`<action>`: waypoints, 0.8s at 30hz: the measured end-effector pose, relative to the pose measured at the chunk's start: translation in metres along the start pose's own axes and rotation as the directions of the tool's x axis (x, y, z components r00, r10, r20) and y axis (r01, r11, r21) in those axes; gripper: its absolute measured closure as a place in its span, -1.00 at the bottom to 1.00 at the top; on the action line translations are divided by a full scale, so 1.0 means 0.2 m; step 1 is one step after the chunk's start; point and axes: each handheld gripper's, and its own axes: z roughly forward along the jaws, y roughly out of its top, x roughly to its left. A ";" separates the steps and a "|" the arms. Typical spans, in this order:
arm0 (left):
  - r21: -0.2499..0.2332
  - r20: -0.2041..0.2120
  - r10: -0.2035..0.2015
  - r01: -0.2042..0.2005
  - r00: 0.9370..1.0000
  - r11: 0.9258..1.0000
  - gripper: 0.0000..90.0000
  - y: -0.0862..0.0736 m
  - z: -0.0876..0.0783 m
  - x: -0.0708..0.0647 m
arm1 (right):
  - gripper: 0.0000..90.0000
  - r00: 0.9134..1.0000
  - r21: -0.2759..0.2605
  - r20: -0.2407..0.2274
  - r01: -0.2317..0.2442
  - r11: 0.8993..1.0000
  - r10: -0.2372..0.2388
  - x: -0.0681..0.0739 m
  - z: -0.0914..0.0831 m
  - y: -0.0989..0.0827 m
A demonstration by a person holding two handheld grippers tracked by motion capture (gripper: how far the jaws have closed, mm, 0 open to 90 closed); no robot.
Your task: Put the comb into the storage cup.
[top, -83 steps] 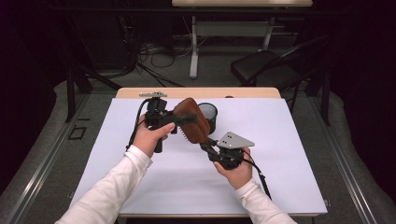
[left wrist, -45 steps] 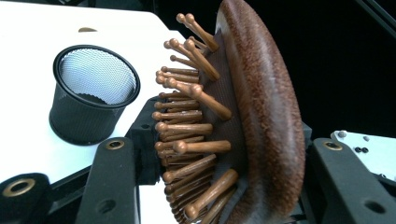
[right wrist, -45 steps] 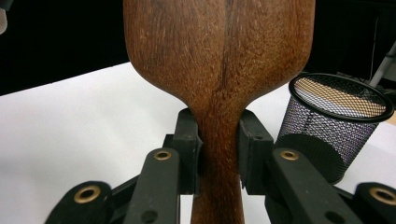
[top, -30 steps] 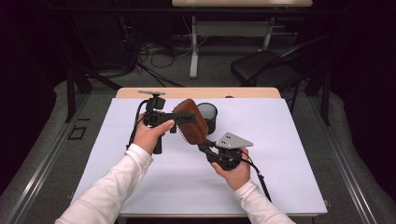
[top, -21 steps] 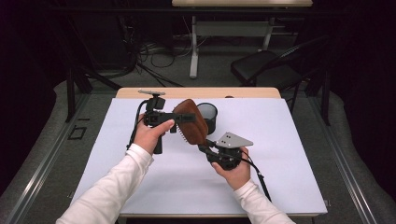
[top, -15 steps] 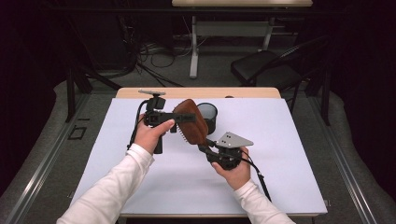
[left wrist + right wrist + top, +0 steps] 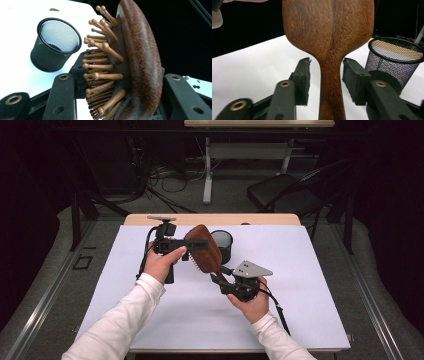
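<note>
Left gripper [image 7: 196, 243] pinches the hairbrush [image 7: 204, 251] head; right gripper [image 7: 325, 81] has just been opening, its 2 jaws clear of the handle. Keep your left grip firm, draw the right straight back, then lower the handle into the mesh cup [image 7: 221, 245].

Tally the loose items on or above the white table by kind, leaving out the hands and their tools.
Wooden hairbrush: 1
Black mesh cup: 1
Total: 2

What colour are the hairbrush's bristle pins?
Reddish-brown wood, like the hairbrush back; clearest in the left gripper view.
</note>
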 end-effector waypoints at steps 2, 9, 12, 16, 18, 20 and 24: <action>-0.004 0.000 0.007 -0.007 1.000 1.000 0.12 0.00 0.00 0.00 | 0.17 1.000 0.000 0.001 -0.005 1.000 0.005 0.00 0.00 0.00; -0.018 -0.001 -0.004 0.004 1.000 1.000 0.12 0.01 -0.01 0.01 | 0.03 1.000 -0.005 0.005 -0.006 1.000 0.006 -0.02 0.01 0.00; -0.025 -0.007 -0.005 0.005 1.000 1.000 0.12 0.01 -0.01 0.01 | -0.02 1.000 -0.009 0.013 -0.001 1.000 0.001 -0.02 0.01 0.00; -0.031 -0.010 -0.002 0.001 1.000 1.000 0.12 0.01 -0.01 0.02 | -0.04 1.000 -0.014 0.020 0.009 1.000 -0.009 -0.02 0.00 0.01; -0.032 -0.010 -0.003 0.002 1.000 0.999 0.12 0.01 -0.01 0.02 | -0.05 1.000 -0.020 0.025 0.013 1.000 -0.013 -0.01 0.00 0.01; -0.036 -0.009 -0.012 0.012 1.000 0.999 0.12 0.01 -0.01 0.02 | -0.06 0.999 -0.023 0.027 0.021 1.000 -0.020 -0.01 0.00 0.02; -0.033 -0.020 -0.004 0.004 1.000 0.999 0.12 0.02 -0.01 0.03 | -0.06 0.999 -0.021 0.036 0.025 0.999 -0.024 -0.01 -0.01 0.02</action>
